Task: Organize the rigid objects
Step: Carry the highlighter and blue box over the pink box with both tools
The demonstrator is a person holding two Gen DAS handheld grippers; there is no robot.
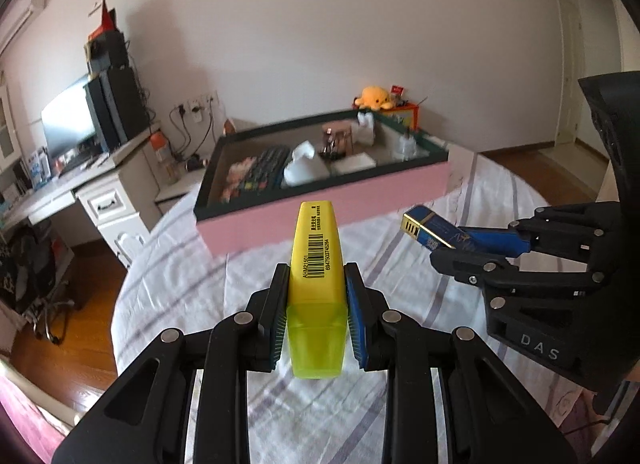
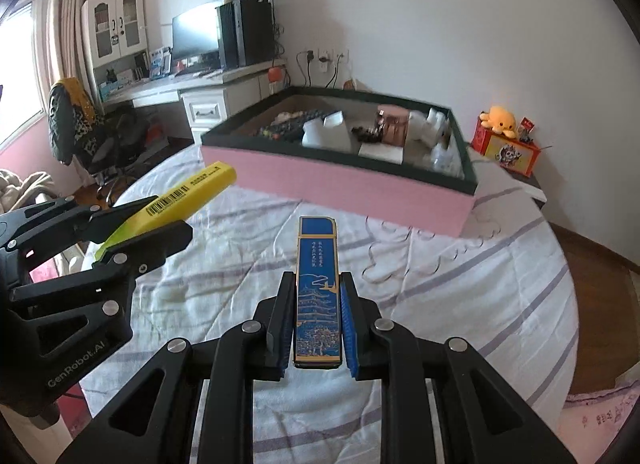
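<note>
A yellow highlighter [image 1: 316, 264] is clamped in the left hand-held gripper [image 1: 316, 296], a blue lighter [image 2: 318, 292] in the right hand-held gripper [image 2: 316, 316]. Ahead on the bed [image 2: 460, 304], a pink box [image 2: 360, 180] is filled with a keyboard [image 1: 266, 168] and bottles [image 2: 394, 124].

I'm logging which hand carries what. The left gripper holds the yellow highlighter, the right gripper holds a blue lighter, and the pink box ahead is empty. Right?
Not quite: the pink box is not empty. The right wrist view shows several items inside, among them a white carton. The rest stands: the left gripper holds the yellow highlighter, the right gripper the blue lighter.
</note>
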